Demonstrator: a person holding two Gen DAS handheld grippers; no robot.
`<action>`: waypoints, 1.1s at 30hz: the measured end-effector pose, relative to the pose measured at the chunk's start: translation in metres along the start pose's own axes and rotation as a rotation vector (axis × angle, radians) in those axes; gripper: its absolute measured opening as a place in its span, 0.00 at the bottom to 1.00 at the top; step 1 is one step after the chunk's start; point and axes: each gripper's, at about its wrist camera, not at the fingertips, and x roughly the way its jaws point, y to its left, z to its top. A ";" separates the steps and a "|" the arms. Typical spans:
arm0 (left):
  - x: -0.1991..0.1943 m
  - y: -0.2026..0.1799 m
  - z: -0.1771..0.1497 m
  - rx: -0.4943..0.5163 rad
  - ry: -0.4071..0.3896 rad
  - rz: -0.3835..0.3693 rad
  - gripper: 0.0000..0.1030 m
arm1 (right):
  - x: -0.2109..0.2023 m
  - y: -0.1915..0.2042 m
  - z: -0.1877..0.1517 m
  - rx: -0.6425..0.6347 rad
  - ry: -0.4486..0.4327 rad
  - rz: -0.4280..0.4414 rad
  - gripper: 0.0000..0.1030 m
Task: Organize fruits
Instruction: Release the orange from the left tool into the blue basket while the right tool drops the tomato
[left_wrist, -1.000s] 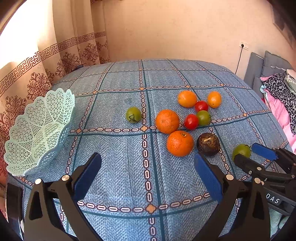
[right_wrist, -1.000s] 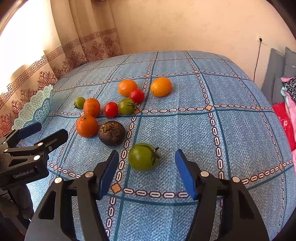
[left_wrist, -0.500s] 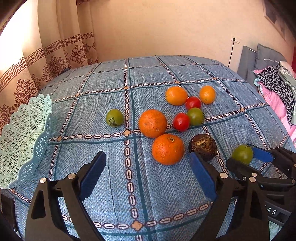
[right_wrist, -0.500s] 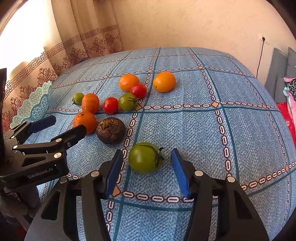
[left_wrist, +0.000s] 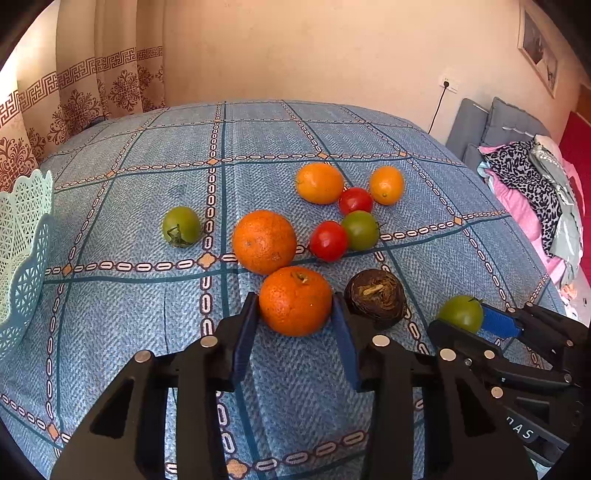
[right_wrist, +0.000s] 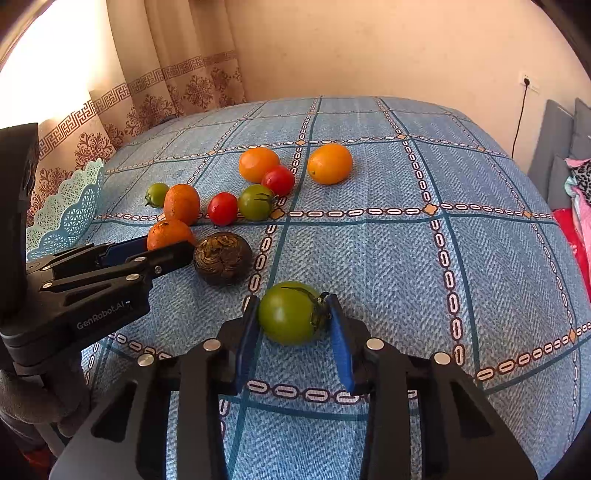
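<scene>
Taking the dark brown fruit (left_wrist: 376, 297) as the mark: the left wrist view shows the left tongs (left_wrist: 295, 321) clamped on the near orange (left_wrist: 295, 301) just left of it, both blue pads pressed to the rind; the right wrist view shows only the top of that orange above the tongs' black arm. Far left of the brown fruit stands the mint lattice basket (left_wrist: 22, 254), and only the right wrist view shows its scalloped rim from outside. Behind the brown fruit lie a second orange (left_wrist: 264, 242), a lone green tomato (left_wrist: 181, 226), two red tomatoes (left_wrist: 328, 240), another green one (left_wrist: 360, 229) and two yellow-orange citrus (left_wrist: 319, 183). To its right, the right tongs (right_wrist: 291, 319) are clamped on the big green tomato (right_wrist: 288, 313), seen whole in the right wrist view, half hidden in the left. All rest on a blue checked tabletop cloth (right_wrist: 388, 258); patterned curtains (right_wrist: 177, 88) left, beige wall behind, a bed with piled clothes (left_wrist: 532, 184) right
</scene>
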 end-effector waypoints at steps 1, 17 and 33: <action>-0.001 -0.001 -0.001 0.006 -0.004 0.005 0.38 | 0.000 0.000 0.000 -0.002 -0.001 -0.002 0.34; -0.036 0.007 -0.008 -0.018 -0.133 0.063 0.38 | -0.014 0.006 -0.002 -0.025 -0.041 -0.011 0.34; -0.082 0.046 -0.006 -0.105 -0.270 0.209 0.38 | -0.040 0.052 -0.004 -0.059 -0.082 0.057 0.34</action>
